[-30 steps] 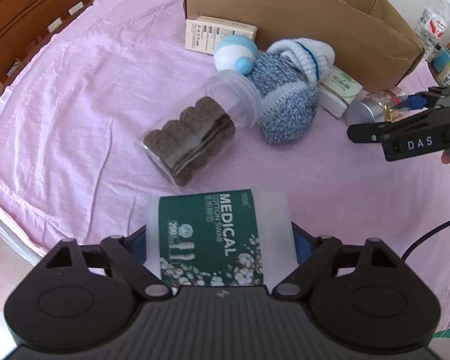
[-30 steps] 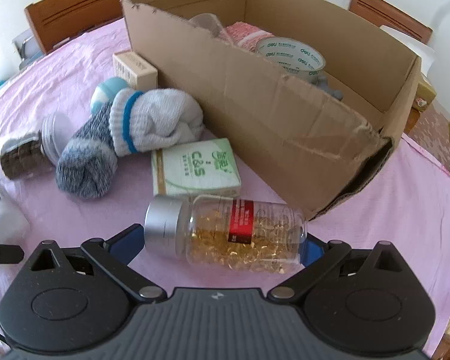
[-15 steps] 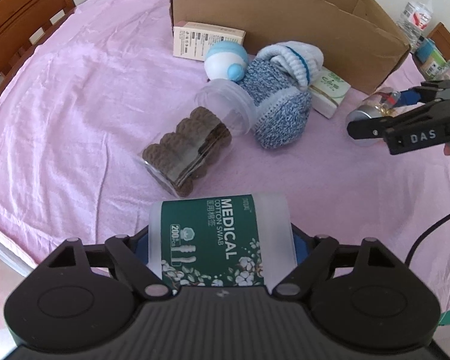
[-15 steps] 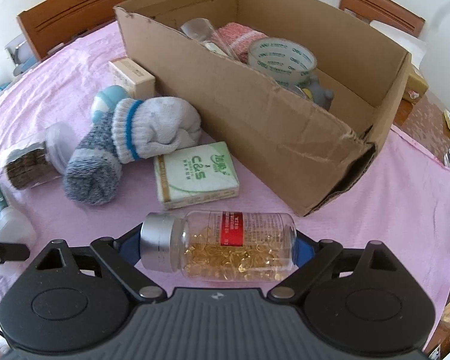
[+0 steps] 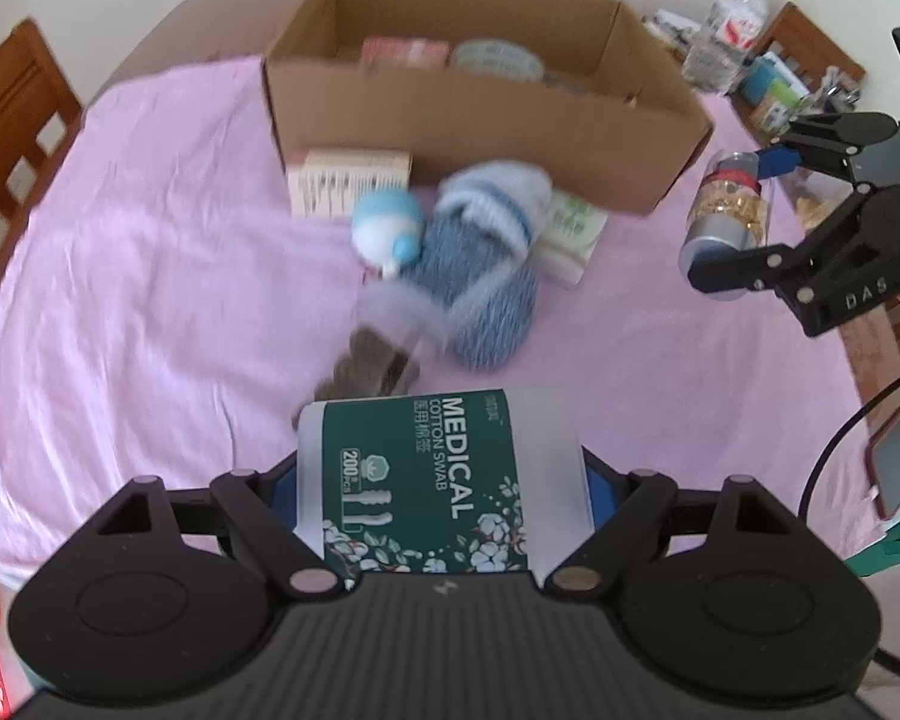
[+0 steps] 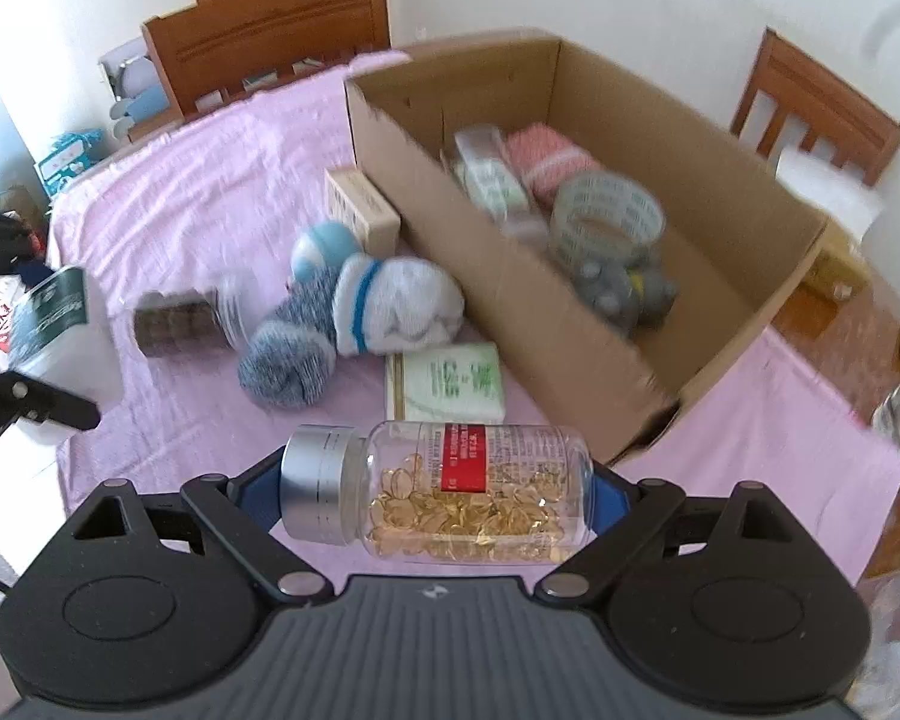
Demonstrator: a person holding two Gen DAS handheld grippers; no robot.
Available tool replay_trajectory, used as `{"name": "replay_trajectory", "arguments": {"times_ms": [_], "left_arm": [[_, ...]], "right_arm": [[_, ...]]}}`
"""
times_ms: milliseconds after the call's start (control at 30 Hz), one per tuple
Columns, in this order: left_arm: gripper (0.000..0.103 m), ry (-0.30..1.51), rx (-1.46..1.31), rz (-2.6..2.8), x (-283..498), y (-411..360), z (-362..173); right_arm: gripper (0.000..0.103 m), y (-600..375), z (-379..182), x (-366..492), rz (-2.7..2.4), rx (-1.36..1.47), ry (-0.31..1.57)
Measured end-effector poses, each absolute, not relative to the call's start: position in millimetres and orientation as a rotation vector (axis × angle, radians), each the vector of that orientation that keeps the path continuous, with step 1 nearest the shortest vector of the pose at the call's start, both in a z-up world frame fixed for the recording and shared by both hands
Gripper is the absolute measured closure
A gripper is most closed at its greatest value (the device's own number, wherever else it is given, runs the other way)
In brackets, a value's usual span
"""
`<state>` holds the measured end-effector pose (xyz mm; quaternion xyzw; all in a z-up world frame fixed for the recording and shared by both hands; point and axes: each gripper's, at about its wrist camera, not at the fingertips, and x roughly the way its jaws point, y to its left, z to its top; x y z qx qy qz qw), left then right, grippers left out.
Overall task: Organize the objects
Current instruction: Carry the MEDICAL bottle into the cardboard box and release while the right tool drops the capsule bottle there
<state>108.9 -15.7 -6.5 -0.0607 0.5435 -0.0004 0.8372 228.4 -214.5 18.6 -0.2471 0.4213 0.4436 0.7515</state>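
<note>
My left gripper [image 5: 441, 483] is shut on a white cotton swab box with a green label [image 5: 432, 474] and holds it above the pink cloth. My right gripper [image 6: 438, 492] is shut on a clear bottle of golden capsules with a silver cap [image 6: 450, 492], held sideways in the air; the bottle also shows in the left wrist view [image 5: 727, 213]. The open cardboard box [image 6: 576, 324] stands beyond, with a tape roll [image 6: 606, 219] and a pink roll [image 6: 546, 159] inside.
On the pink cloth [image 5: 168, 276] before the box lie a blue-and-white sock bundle [image 6: 354, 324], a jar of brown biscuits [image 6: 180, 324], a green-white packet [image 6: 450, 384], a cream carton [image 6: 360, 216] and a blue-white ball [image 6: 321, 249]. Wooden chairs [image 6: 816, 102] surround the table.
Both grippers have risen with their loads, so the table looks farther away and the box's inside shows. The capsule bottle has left the cloth.
</note>
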Motion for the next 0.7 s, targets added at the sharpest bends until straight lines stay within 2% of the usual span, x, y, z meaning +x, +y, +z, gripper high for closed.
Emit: {"name": "replay_trajectory", "arguments": {"times_ms": [400,700], "left_arm": [[0.019,1.038,-0.065,-0.074,163.1,-0.7,49.2],[0.019,0.959,-0.009,-0.090,224.8,8.7,73.8]], "right_arm": [[0.007,-208.8,63.2,257.2,0.927,-0.526,0.805],[0.007,-196.8,70.0,299.2,0.880,-0.502,0.776]]}}
